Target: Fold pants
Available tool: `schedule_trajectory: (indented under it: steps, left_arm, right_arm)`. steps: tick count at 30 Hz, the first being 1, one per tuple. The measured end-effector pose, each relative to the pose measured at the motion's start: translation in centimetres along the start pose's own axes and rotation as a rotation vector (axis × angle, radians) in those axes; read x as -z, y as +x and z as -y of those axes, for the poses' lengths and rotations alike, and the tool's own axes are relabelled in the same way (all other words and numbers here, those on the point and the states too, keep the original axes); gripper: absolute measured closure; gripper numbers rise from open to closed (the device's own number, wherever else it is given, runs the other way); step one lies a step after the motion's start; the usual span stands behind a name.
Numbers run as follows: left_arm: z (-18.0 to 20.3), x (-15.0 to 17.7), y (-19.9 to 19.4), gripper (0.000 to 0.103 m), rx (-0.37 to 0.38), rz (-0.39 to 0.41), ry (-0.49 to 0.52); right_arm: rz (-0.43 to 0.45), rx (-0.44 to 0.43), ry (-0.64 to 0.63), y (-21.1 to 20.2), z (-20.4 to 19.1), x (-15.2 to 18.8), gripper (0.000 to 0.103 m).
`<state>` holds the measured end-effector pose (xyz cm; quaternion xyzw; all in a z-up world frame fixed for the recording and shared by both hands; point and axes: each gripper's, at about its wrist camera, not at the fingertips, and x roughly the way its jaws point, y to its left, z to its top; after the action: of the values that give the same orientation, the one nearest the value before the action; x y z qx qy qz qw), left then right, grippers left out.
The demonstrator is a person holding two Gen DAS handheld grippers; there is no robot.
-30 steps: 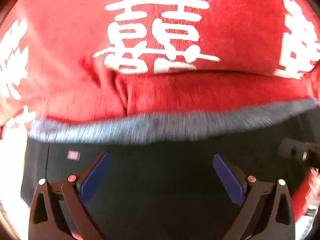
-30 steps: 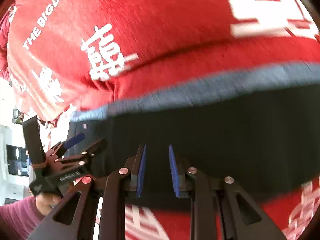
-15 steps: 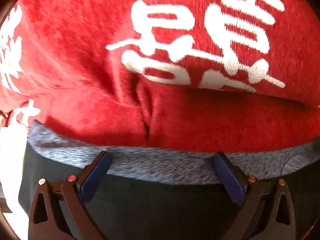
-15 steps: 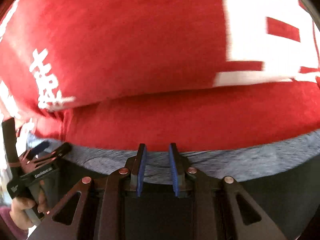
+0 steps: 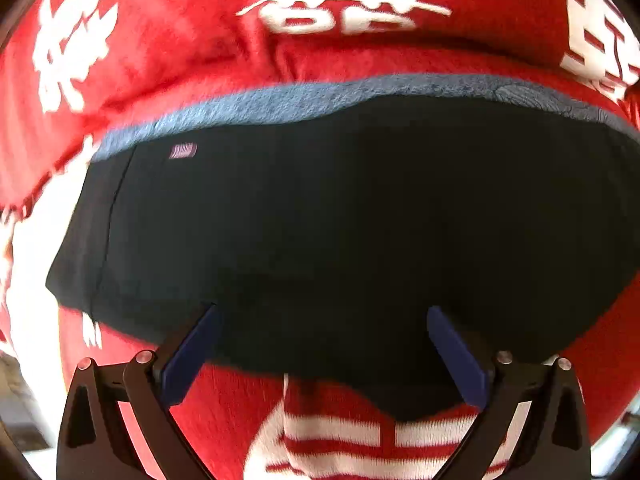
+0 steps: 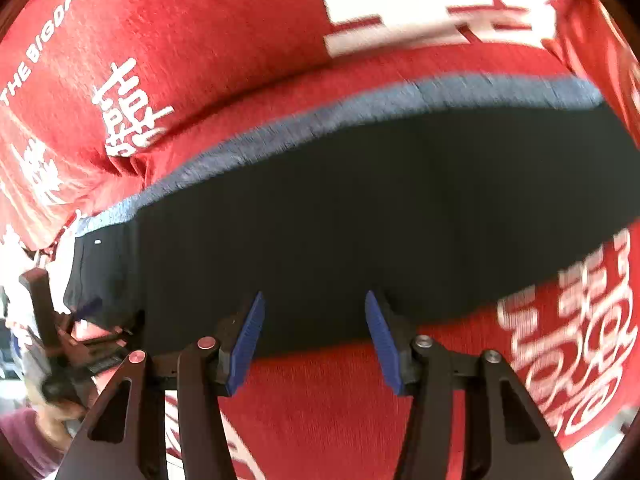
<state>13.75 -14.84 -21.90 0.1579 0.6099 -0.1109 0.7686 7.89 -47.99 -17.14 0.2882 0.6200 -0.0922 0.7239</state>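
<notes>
The black pants (image 5: 340,220) lie folded flat on a red cloth, with a grey-blue waistband (image 5: 320,98) along the far edge. They also show in the right wrist view (image 6: 360,220). My left gripper (image 5: 324,340) is open and empty, its blue pads over the near edge of the pants. My right gripper (image 6: 314,328) is open and empty at the near edge of the pants, to the right of the left gripper (image 6: 80,332).
A red cloth with white characters (image 5: 200,40) covers the surface under the pants, also in the right wrist view (image 6: 200,40). Its left edge drops off to a bright area (image 6: 16,280). A small label (image 5: 183,151) sits near the pants' far left corner.
Both grippers have pulled back from the waistband to the near edge of the pants. The right gripper's jaws have opened from nearly shut. The pants now lie flat.
</notes>
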Motion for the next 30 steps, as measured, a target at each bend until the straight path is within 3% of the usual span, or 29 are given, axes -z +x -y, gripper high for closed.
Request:
schedule_trajectory:
  steps: [2, 6, 10, 13, 19, 24, 26, 28, 29, 30]
  left_arm:
    - [-0.5, 0.8, 0.4, 0.000, 0.008, -0.006, -0.023]
    - [-0.6, 0.2, 1.0, 0.000, -0.031, 0.013, 0.025]
    - [1.0, 0.1, -0.7, 0.000, -0.047, -0.017, 0.026]
    - [1.7, -0.8, -1.8, 0.000, -0.042, -0.056, 0.007]
    - [6.3, -3.1, -4.0, 0.000, 0.007, 0.008, 0.038]
    - [11.5, -6.2, -2.9, 0.000, 0.038, 0.028, -0.007]
    - [13.1, -6.4, -2.0, 0.000, 0.015, 0.021, 0.006]
    - [13.9, -6.1, -1.4, 0.000, -0.008, 0.015, 0.004]
    - [13.9, -5.8, -1.6, 0.000, -0.009, 0.031, -0.013]
    - [13.8, -5.8, -1.6, 0.000, -0.008, 0.024, -0.024]
  right_arm:
    - [-0.018, -0.009, 0.023, -0.2, 0.5, 1.0, 0.046]
    - [-0.052, -0.035, 0.070, 0.4, 1.0, 2.8, 0.046]
    - [-0.054, -0.070, 0.151, -0.3, 3.0, 4.2, 0.046]
    - [-0.008, -0.066, 0.228, -2.0, 6.1, 4.0, 0.046]
    - [0.129, -0.036, 0.422, -5.7, 14.9, 2.0, 0.046]
    - [0.214, 0.024, 0.541, -7.5, 21.6, -0.8, 0.046]
    - [0.233, 0.042, 0.559, -7.7, 23.4, -1.8, 0.047]
    - [0.239, 0.019, 0.592, -7.5, 25.4, -2.7, 0.066]
    - [0.231, -0.005, 0.609, -7.3, 26.0, -3.2, 0.091]
    - [0.235, -0.020, 0.607, -7.6, 26.0, -3.5, 0.092]
